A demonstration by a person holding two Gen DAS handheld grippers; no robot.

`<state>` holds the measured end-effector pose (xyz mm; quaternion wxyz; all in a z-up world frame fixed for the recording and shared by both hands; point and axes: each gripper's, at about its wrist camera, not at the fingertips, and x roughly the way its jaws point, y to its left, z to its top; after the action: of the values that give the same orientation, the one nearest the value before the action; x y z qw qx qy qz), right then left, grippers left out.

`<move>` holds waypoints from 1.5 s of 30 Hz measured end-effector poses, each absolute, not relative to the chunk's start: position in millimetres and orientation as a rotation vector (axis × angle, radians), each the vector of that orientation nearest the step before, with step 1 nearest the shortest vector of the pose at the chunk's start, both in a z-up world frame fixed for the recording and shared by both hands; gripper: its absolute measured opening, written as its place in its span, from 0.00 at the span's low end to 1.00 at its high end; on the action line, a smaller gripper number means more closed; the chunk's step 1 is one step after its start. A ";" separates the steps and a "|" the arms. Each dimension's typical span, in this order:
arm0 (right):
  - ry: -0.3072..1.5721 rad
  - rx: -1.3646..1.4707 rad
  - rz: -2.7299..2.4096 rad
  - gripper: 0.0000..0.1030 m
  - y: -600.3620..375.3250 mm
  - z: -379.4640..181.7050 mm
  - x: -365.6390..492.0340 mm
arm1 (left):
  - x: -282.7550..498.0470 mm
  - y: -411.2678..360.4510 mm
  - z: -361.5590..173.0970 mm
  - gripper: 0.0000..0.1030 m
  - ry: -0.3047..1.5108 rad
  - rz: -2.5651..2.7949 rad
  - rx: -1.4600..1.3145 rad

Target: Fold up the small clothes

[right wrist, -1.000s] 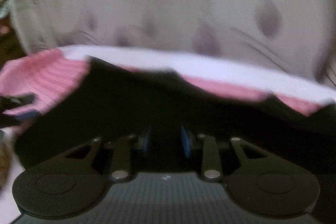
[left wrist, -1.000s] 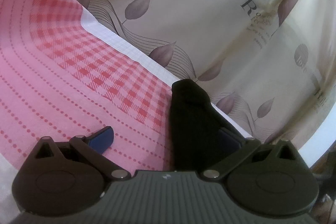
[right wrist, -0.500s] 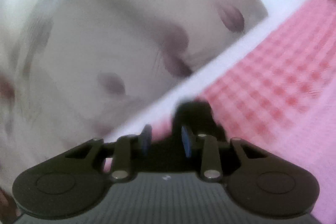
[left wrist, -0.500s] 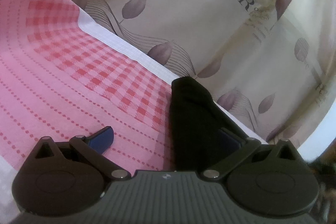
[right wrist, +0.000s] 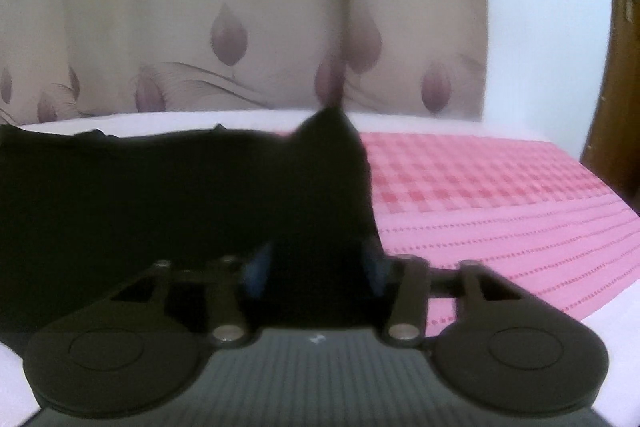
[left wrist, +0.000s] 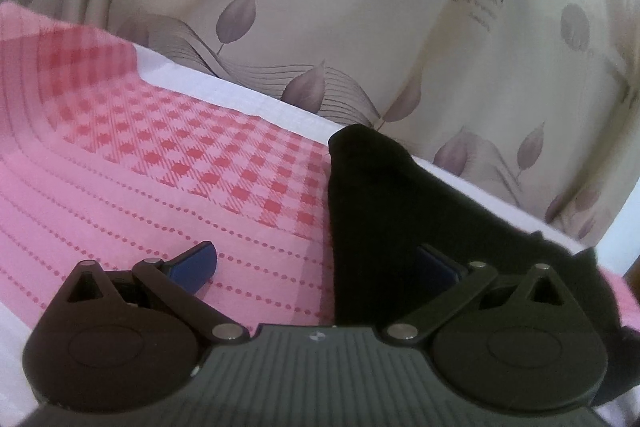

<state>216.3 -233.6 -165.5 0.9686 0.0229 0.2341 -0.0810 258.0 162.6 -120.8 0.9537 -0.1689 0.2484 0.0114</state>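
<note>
A: Jaws first: the left gripper [left wrist: 316, 259] stands wide open, its right blue pad resting on or against the black garment [left wrist: 384, 211], its left pad over bare cloth. The right gripper [right wrist: 316, 267] has its jaws drawn in on a raised peak of the same garment, and appears to hold it; blur leaves the contact itself unclear.

B: And where does the garment lie?

A: On the pink checked bedspread [left wrist: 160, 163], near its far white border below the leaf-print curtain [left wrist: 360, 27]. In the left wrist view it runs from that border back toward the gripper, slanting to the right of the open gap. In the right wrist view it spreads leftward from the pinched peak, with bare bedspread on the other side.

B: Which hand is better placed for the fold?

A: Likely the right, since it already has cloth. The left seems to need a shift toward the garment's near edge before closing; a grip taken off-centre could drag the fabric askew.

B: How far along is the fold?

A: Early, by the look of it.
</note>
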 end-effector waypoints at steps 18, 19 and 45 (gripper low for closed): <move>0.516 0.188 -0.246 1.00 -245.6 -169.2 212.9 | 259.0 142.6 -118.4 1.00 0.511 0.078 -0.204; 0.515 0.198 -0.236 1.00 -246.0 -169.5 211.9 | 259.4 141.5 -118.2 1.00 0.512 0.080 -0.196; 0.512 0.155 -0.178 1.00 -228.7 -168.2 207.6 | 292.9 164.6 -119.5 1.00 0.650 -0.264 -0.234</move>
<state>207.6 -228.7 -168.2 0.9605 0.0762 0.2528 -0.0880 292.9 164.6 -119.5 0.9324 -0.1142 0.3177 -0.1290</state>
